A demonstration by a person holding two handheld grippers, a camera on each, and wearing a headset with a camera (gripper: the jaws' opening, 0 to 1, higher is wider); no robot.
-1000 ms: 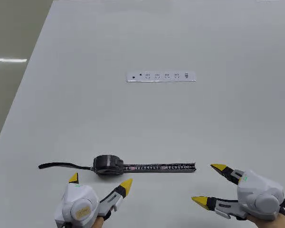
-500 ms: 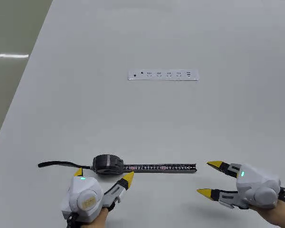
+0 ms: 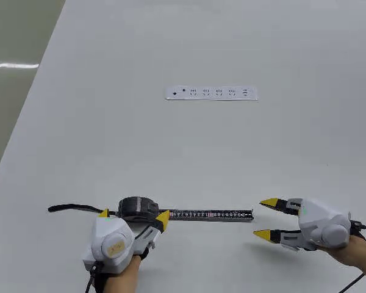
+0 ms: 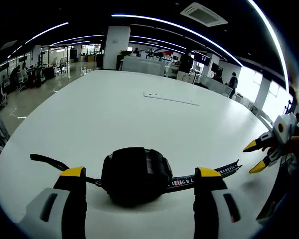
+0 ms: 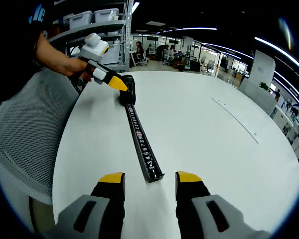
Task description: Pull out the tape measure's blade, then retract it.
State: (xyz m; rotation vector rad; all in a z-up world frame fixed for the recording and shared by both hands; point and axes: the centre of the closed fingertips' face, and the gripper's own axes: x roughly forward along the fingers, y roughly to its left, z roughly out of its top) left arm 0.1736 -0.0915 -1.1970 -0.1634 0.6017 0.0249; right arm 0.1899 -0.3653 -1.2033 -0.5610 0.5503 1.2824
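Note:
A black tape measure (image 3: pixel 138 209) lies on the white table, its blade (image 3: pixel 210 214) pulled out to the right and a black strap (image 3: pixel 73 208) trailing left. My left gripper (image 3: pixel 133 216) is open, its yellow tips on either side of the case (image 4: pixel 135 173) from the near side. My right gripper (image 3: pixel 264 218) is open just right of the blade's end (image 5: pixel 154 177), which sits ahead of the gap between its fingers without touching them. In the right gripper view the blade (image 5: pixel 140 143) runs away to the case (image 5: pixel 128 94) and the left gripper (image 5: pixel 108 78).
A white power strip (image 3: pixel 211 93) lies flat at the middle of the table (image 3: pixel 183 146), far beyond the tape. The table's left edge borders a grey-green floor (image 3: pixel 15 73). In the left gripper view the right gripper (image 4: pixel 259 155) comes in from the right.
My left gripper moved forward so its tips now flank the tape case. My right gripper moved left toward the blade's end. The tape itself lies as before.

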